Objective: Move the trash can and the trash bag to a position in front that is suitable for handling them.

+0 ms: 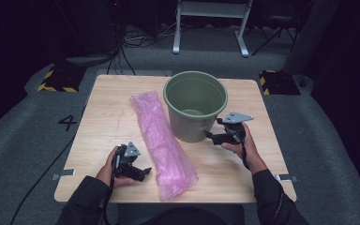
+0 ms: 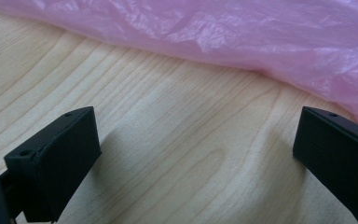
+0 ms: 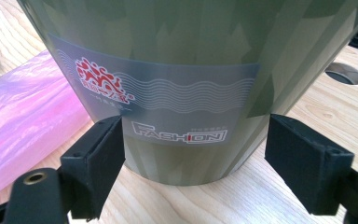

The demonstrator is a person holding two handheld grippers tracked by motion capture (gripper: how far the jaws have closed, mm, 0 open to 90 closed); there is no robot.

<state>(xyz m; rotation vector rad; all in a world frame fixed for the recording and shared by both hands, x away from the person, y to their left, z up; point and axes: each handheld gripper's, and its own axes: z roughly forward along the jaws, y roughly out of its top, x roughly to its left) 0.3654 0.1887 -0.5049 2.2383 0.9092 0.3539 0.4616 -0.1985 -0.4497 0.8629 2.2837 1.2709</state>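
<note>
Jaws wide, your right gripper nears the bucket; your left gripper, equally wide, risks snagging the bag.

Pink bag beyond the claw (jaws apart).

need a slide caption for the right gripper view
Open right claw faces the base of a green bucket, pink plastic bag lying beside it on the wooden table.

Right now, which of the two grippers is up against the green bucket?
The right gripper: its open jaws flank the green bucket. The left gripper faces the pink bag.
</note>
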